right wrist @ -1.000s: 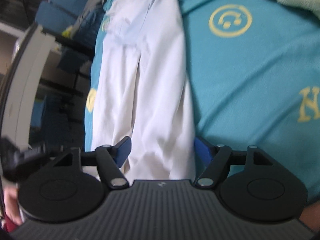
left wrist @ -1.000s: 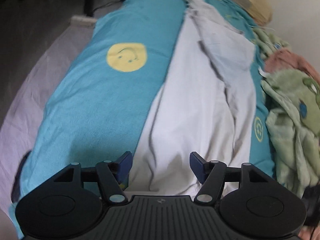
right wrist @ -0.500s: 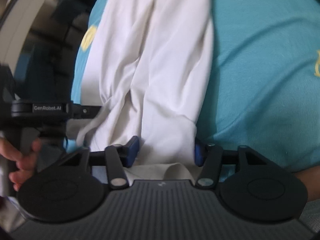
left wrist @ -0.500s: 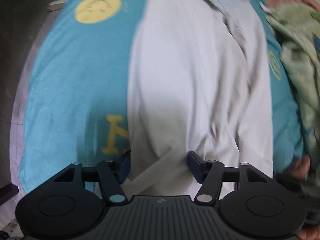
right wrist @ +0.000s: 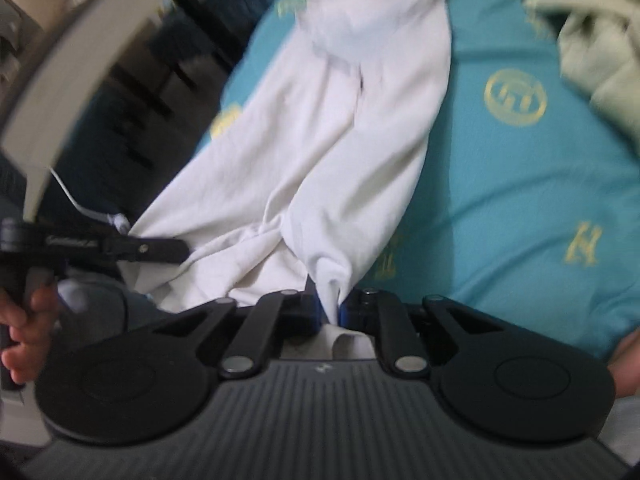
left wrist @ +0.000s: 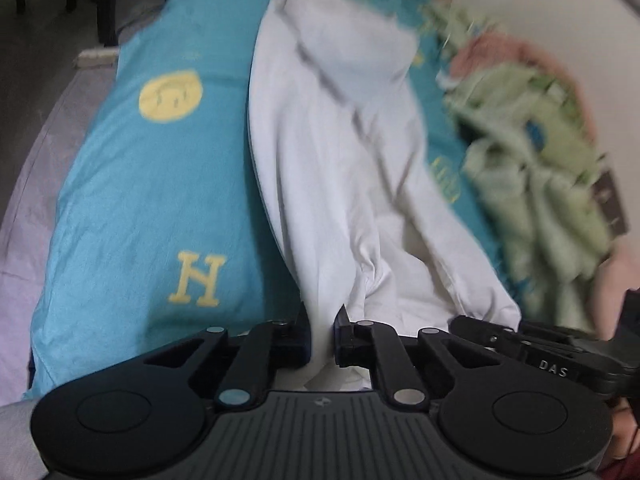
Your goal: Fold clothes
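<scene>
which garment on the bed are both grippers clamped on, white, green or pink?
The white garment: its near edge is pinched in both the left gripper and the right gripper. The green garment and pink garment lie untouched by the wall.

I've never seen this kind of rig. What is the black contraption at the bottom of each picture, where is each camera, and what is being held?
No robot here: a person carries a handheld two-finger gripper in each hand, each with a fisheye camera looking along its fingers. The black shape at the bottom is the gripper itself. In the left wrist view the left gripper is closed on a corner of the white garment. In the right wrist view the right gripper pinches another corner of it. The garment lies lengthwise on a teal blanket with yellow prints. A green and pink pile of laundry sits beside it. Both pictures are motion-blurred.
</scene>
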A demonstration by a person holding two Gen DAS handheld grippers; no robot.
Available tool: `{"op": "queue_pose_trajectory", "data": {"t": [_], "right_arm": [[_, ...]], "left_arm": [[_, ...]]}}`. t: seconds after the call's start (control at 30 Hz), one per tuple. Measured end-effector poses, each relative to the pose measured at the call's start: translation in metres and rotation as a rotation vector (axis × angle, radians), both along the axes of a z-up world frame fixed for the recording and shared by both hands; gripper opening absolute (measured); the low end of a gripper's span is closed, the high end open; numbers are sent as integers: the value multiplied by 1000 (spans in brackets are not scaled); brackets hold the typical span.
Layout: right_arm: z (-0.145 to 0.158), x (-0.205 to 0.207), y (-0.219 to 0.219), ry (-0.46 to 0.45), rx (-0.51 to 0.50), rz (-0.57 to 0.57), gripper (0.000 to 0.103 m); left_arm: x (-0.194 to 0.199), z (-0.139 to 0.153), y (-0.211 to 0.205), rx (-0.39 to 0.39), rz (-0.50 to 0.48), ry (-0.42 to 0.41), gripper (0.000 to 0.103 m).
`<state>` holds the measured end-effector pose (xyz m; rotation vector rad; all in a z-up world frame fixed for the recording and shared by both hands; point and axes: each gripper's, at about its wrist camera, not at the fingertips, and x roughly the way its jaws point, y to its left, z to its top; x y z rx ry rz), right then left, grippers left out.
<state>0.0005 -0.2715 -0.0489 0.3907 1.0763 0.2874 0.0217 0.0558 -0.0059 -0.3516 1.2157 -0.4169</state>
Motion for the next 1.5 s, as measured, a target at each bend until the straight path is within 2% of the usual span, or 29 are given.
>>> {"op": "queue_pose_trajectory", "data": {"t": [0.1,0.2,0.3,0.37,0.5,0.63,0.77,0.9,1.0,1.17,1.33,1.5], "right_arm": [[34,-6,-15,-76,35,-28,12],[63,-19,-21,-145,60,-55,11],[76,-42,-20,-193,62,-65,11],[76,-66,-19,-207,57,-65,11],[71,-110,-19,-205,76,-61,11],[75,-122,-19,-209,72,-71,11],[87,-92,-21,-239,55,-94,11],[85,-40,-24,-265,45,-109,12],[71,7,-26,-271,25,-106,12],[22,90,-31,-219,20,-122,12],[-33,166,-35,-171,-36,-114,12],[-86,206,-42,-141,-78,-102,12]], "left_arm": [[-10,42,-1,-58,33,-84,9],[-29,73,-4,-80,43,-141,8],[-59,97,-4,-95,34,-179,8],[-86,107,-3,-104,25,-186,8],[-146,107,1,-116,3,-183,8],[-155,105,-3,-88,-18,-212,8],[-119,112,-14,-59,-4,-263,8],[-61,112,-36,43,-7,-356,8],[-10,94,-48,111,3,-388,8],[78,44,-60,144,42,-379,8],[152,-19,-67,157,64,-368,9],[195,-80,-81,257,41,-376,9]]}}
